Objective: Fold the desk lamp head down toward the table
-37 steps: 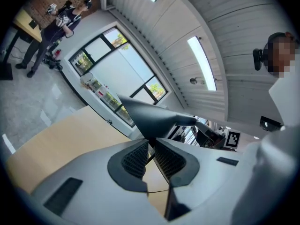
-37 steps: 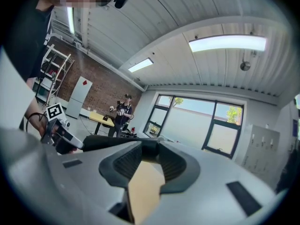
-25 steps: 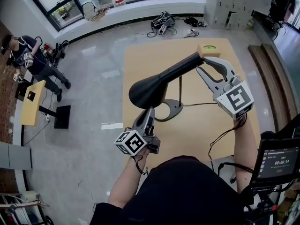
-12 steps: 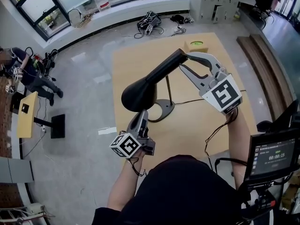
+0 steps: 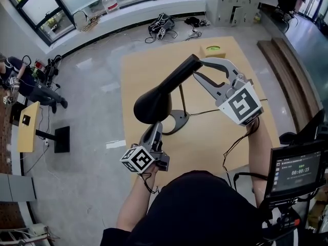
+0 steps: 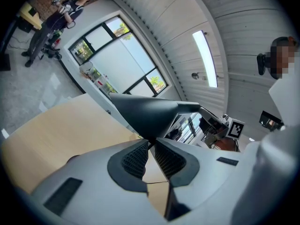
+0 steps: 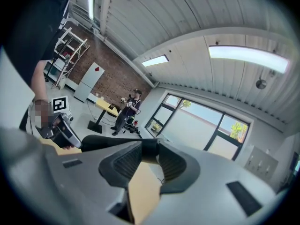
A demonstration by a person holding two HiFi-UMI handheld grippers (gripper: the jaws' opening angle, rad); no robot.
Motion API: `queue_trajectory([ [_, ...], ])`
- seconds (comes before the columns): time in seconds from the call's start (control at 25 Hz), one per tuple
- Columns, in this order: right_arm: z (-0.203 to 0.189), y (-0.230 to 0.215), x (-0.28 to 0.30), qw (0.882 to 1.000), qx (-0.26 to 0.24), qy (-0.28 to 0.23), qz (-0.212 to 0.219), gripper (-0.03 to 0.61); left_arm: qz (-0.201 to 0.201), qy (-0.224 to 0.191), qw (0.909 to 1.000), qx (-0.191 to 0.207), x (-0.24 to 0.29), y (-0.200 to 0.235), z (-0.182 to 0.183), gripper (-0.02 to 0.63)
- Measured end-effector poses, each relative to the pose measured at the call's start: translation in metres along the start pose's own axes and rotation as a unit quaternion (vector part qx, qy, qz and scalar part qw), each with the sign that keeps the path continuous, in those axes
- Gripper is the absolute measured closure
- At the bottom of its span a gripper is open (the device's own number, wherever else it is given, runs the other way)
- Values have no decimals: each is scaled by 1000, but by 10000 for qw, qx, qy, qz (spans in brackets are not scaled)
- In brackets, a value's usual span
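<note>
**Room and surroundings.** A light wooden table (image 5: 148, 81) stands on a glossy grey floor (image 5: 92, 91). Along the far wall, dark-framed windows (image 5: 38, 1) run above a white sill (image 5: 143, 9), and daylight reflects off the floor below them. At left is a small yellow-topped stand (image 5: 25, 127) on a black base (image 5: 62, 139). At right lies a long brown bench (image 5: 279, 70), with pale lockers (image 5: 230, 4) at far right. The gripper views show a ribbed white ceiling (image 7: 187, 46) with strip lights (image 7: 246, 55), a brick wall (image 7: 110, 83) and a white shelf rack (image 7: 70, 48) near it.

Left hand-held gripper (image 6: 151, 145) pinching rim of black lamp head (image 6: 143, 114), wooden table (image 6: 56, 130) below, windows (image 6: 117, 55) behind
</note>
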State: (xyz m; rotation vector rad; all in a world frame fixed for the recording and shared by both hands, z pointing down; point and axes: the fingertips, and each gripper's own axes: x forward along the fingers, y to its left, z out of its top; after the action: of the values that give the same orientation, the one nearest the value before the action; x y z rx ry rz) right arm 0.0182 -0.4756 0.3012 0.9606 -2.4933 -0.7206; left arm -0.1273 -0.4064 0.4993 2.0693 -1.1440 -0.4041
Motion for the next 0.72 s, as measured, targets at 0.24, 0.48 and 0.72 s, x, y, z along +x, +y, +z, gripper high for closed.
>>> queue_trajectory([
  [0.24,5,-1,3,9999,41,151,-36,457,26,68,10000,-44,-1,0,3,569],
  [0.48,7,-3,6,10000,-13,-20,19,457,66,67,9999,41,0,0,4,569],
  [0.72,5,-4,5,9998,151,-141,-19,457,96,180,9997,115,3,0,0,569],
])
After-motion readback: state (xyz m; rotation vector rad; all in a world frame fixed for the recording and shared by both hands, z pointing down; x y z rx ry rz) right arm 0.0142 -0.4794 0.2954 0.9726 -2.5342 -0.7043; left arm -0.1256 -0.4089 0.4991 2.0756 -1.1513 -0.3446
